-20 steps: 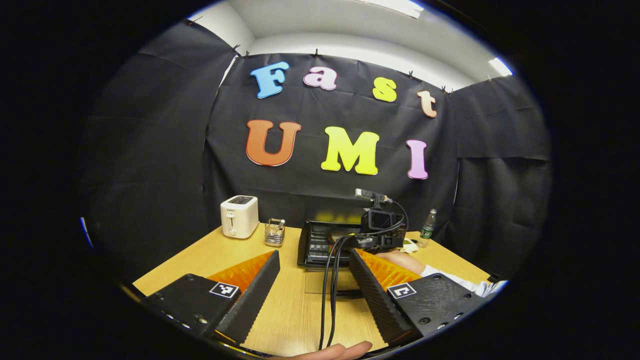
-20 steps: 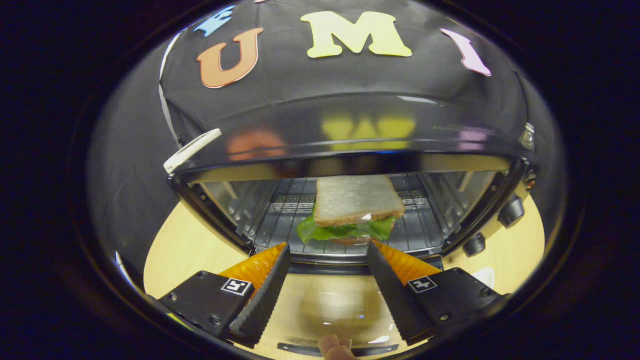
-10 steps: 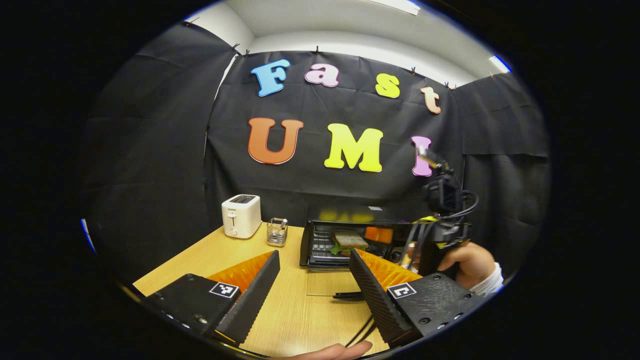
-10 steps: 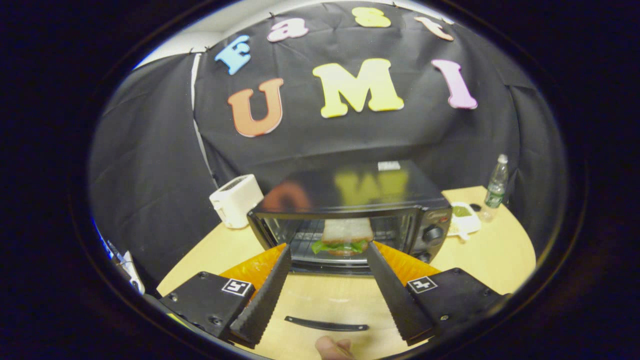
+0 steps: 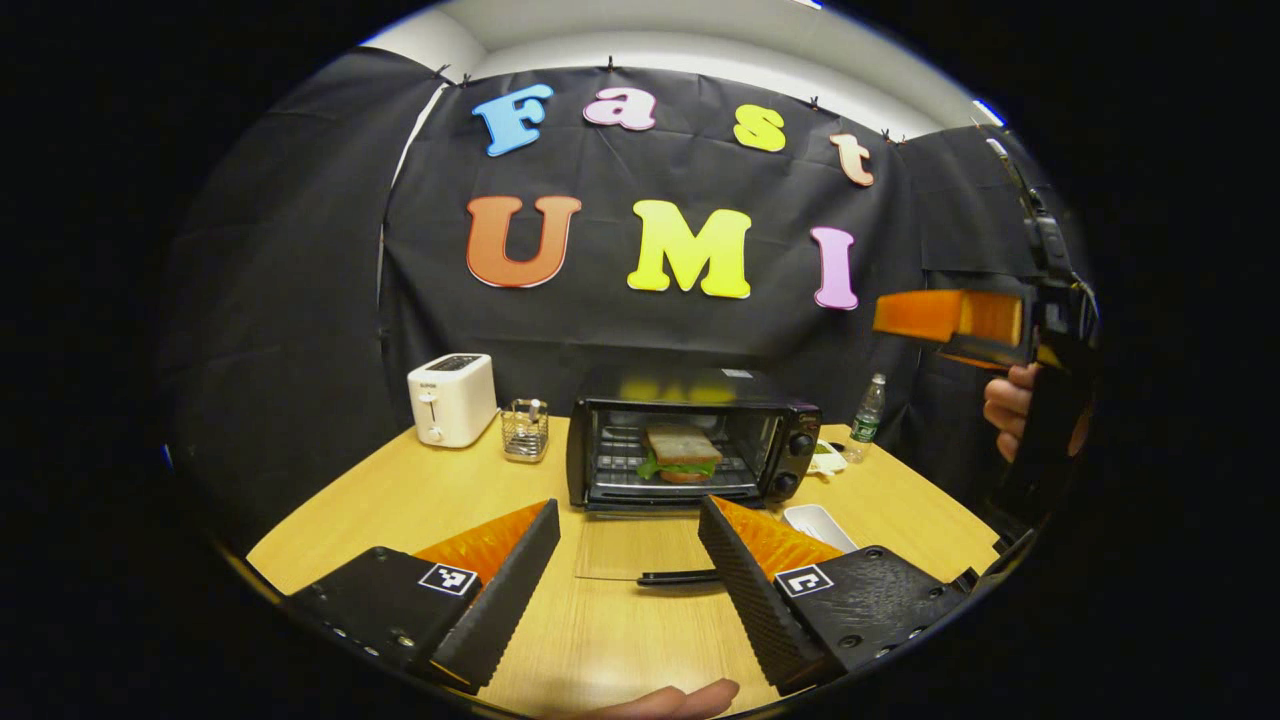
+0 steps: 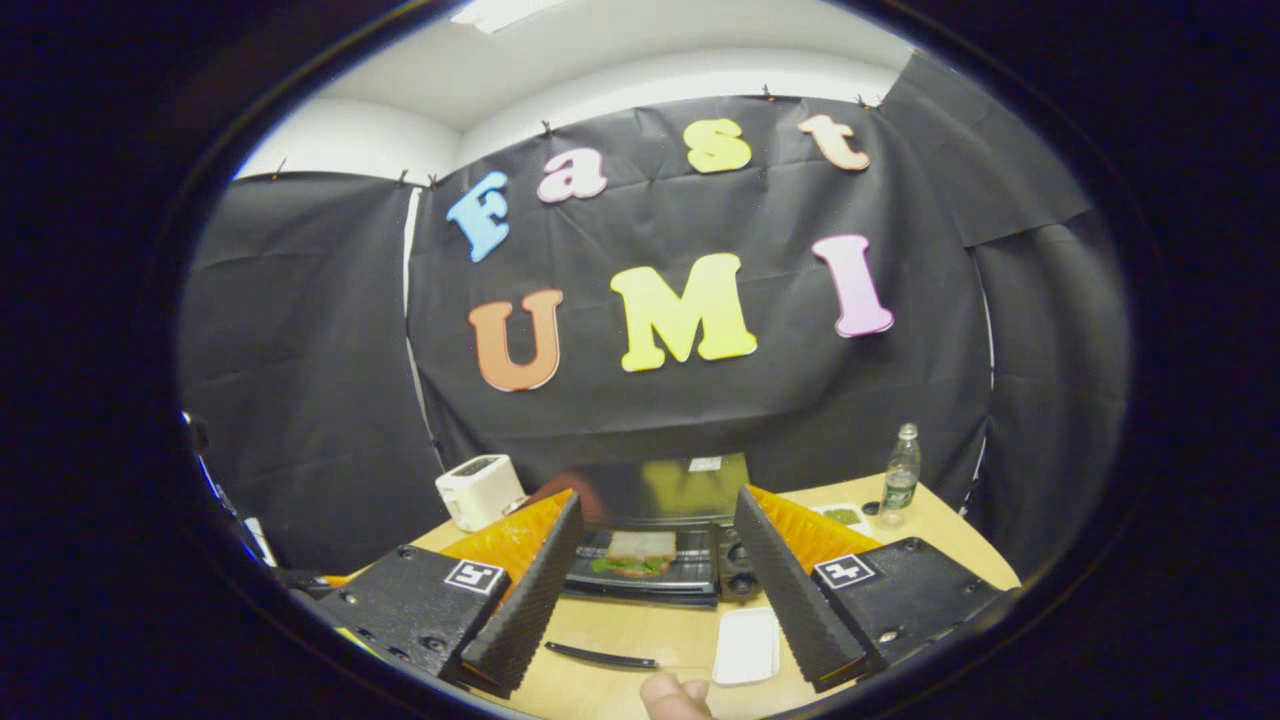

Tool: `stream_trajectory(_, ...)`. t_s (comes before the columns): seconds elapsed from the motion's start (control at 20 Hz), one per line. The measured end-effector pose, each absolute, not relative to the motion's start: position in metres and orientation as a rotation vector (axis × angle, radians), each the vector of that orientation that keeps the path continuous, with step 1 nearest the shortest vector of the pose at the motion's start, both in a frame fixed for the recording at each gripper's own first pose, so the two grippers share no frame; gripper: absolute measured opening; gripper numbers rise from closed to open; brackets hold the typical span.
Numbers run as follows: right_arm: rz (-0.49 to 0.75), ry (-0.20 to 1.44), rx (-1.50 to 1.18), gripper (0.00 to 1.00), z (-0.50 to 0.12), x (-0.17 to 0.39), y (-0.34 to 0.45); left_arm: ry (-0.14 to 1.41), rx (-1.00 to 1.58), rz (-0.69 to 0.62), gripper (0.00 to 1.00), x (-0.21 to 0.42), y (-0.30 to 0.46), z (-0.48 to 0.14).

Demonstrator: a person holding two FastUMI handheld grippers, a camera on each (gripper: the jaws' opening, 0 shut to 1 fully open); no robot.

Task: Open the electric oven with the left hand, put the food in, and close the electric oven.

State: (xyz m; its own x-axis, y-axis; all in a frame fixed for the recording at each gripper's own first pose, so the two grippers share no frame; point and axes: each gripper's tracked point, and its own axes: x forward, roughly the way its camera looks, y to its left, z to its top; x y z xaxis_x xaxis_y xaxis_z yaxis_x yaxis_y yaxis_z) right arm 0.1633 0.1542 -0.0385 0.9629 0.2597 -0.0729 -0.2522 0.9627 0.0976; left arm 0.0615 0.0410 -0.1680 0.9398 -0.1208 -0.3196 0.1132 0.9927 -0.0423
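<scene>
Right gripper (image 6: 650, 590) is raised above the worktop (image 6: 650, 640), jaws apart and empty. Electric oven (image 6: 655, 560) stands open with the sandwich (image 6: 635, 552) on its rack. White tray (image 6: 748, 645) lies before it.

Ahead of your left gripper (image 5: 628, 575): glossy black oven (image 5: 690, 440) with metal wire rack, clear glass door, matt wood-grain table (image 5: 400, 510), smooth white plastic toaster (image 5: 450, 398), matt cloth wall (image 5: 300, 300).

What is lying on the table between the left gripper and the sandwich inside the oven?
In the left gripper view, the open oven door lies flat between the left gripper and the sandwich; otherwise the table there is bare.
</scene>
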Motion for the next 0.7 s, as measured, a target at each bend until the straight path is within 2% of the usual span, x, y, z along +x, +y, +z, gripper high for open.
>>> stream_trajectory(0.3, 0.179, -0.034, 0.060, 0.98, 0.010, 0.138, 0.096, 0.426, 0.013, -0.163, 0.93, 0.083, 0.010, -0.218)
stream_trajectory(0.35, 0.167, -0.050, 0.060, 0.84, 0.015, 0.133, 0.088, 0.466, -0.001, -0.184, 0.93, 0.084, 0.000, -0.234)
stream_trajectory(0.4, 0.156, -0.064, 0.061, 0.98, 0.019, 0.128, 0.081, 0.499, -0.010, -0.190, 0.93, 0.087, -0.005, -0.246)
stream_trajectory(0.55, 0.123, -0.100, 0.053, 0.98, 0.031, 0.118, 0.062, 0.585, 0.009, -0.195, 0.93, 0.086, -0.015, -0.282)
stream_trajectory(0.6, 0.112, -0.109, 0.044, 0.85, 0.034, 0.115, 0.056, 0.604, 0.016, -0.197, 0.93, 0.086, -0.017, -0.291)
stream_trajectory(0.65, 0.101, -0.119, 0.039, 0.98, 0.038, 0.113, 0.050, 0.624, 0.023, -0.196, 0.93, 0.084, -0.020, -0.298)
stream_trajectory(0.7, 0.097, -0.125, 0.033, 0.98, 0.040, 0.110, 0.047, 0.636, 0.026, -0.192, 0.93, 0.084, -0.021, -0.305)
